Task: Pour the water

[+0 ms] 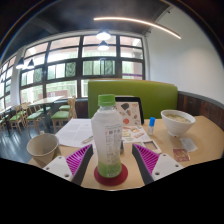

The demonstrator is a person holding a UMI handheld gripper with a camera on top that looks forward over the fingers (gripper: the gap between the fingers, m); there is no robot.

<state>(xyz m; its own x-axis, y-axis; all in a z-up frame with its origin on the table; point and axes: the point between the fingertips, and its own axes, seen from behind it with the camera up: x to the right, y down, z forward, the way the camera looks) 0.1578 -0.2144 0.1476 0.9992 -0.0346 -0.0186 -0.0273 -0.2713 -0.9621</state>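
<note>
Gripper view: a plastic bottle (pixel 107 140) with green label stands upright on a red coaster (pixel 110 176), between the spread fingers of the gripper (pixel 110 166), gaps either side. A paper cup (pixel 43 149) sits near left, a white bowl (pixel 178 122) far right. Bottle likely light, thin-walled, slick; best gripped mid-body at the label.

A green booth seat (pixel 132 97) stands behind the wooden table (pixel 205 135), with tall windows (pixel 70 62) beyond it. On the table lie loose papers (pixel 74 131), a printed leaflet (pixel 131 114), a small blue object (pixel 151 122) and cards (pixel 181 154).
</note>
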